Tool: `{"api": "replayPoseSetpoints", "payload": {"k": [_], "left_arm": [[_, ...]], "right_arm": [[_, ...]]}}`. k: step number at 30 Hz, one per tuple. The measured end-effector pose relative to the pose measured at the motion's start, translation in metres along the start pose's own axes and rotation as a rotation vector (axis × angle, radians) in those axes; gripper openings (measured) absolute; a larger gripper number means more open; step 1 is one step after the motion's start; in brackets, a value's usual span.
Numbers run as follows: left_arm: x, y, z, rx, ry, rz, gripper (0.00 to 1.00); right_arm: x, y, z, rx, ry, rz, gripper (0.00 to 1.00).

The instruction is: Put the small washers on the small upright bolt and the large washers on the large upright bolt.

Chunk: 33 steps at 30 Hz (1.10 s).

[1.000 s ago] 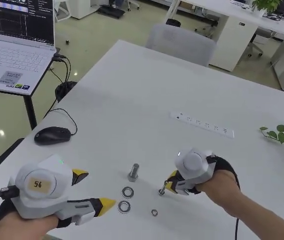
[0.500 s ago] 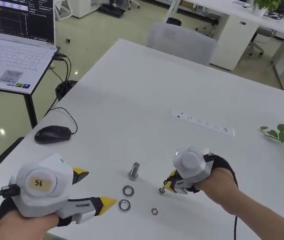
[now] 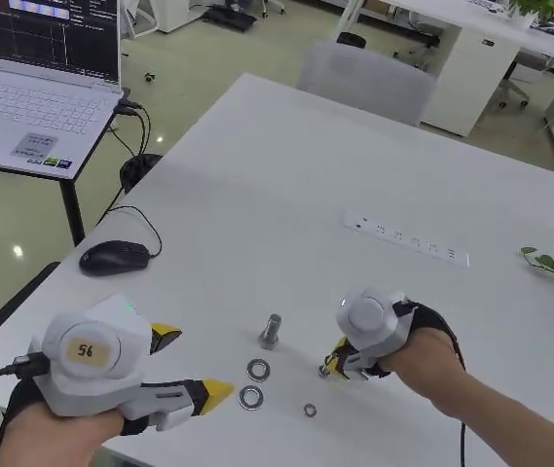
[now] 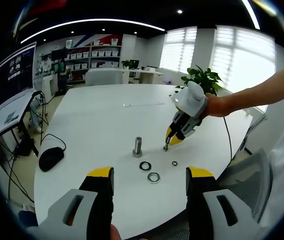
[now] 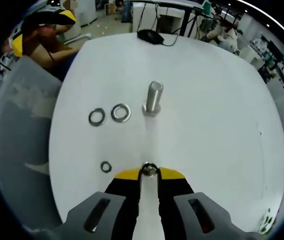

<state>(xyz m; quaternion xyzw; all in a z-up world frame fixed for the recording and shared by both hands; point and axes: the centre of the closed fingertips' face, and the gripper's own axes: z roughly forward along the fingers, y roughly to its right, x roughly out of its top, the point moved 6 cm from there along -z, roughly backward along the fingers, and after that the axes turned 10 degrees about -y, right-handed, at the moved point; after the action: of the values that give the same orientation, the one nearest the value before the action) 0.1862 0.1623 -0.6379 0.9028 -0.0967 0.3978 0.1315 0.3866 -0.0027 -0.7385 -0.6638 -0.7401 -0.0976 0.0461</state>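
The right gripper's (image 3: 333, 362) jaws are drawn nearly together on a small washer (image 5: 149, 170), held right at the top of the small upright bolt (image 3: 324, 370) in the lower centre of the head view. The left gripper's (image 3: 191, 365) jaws stand wide apart and hold nothing, their yellow tips aimed toward the middle of the frame.

The white table (image 3: 286, 175) runs from the upper centre down to the lower left, its left edge passing close to a black mouse (image 3: 115, 257). The work sits low in the frame, near the table's near edge. The large upright bolt (image 3: 271, 331) stands just left of the right gripper. Two large washers (image 3: 258, 369) (image 3: 250, 397) lie flat below it, close together, between the grippers. A loose small washer (image 3: 310, 410) lies to their right, just below the small upright bolt. Above the bolts a broad stretch of bare tabletop reaches a power strip (image 3: 408, 240) at right of centre.

The right hand, in a dark glove, comes in with its bare forearm from the lower right and tips its gripper down and to the left at the small upright bolt. The left hand sits in the lower left corner and holds its gripper roughly level above the tabletop.
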Motion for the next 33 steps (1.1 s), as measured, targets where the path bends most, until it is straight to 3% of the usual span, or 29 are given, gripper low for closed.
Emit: {"api": "replayPoseSetpoints", "payload": {"k": [13,23,30,33], "left_arm": [[-0.001,-0.002,-0.001,0.007,-0.010,-0.007,0.57],[0.002,-0.001,0.002,-0.002,-0.008,-0.001,0.57],[0.002,0.001,0.003,-0.009,-0.007,0.005,0.57],[0.002,0.002,0.003,-0.012,-0.006,0.010,0.57]], "right_arm": [[-0.005,-0.001,0.018,0.022,-0.012,0.029,0.16],[-0.014,0.003,0.000,0.013,0.068,0.114,0.19],[-0.029,-0.002,-0.016,-0.008,0.095,0.144,0.26],[-0.037,-0.008,-0.018,0.004,0.125,0.195,0.29]]}}
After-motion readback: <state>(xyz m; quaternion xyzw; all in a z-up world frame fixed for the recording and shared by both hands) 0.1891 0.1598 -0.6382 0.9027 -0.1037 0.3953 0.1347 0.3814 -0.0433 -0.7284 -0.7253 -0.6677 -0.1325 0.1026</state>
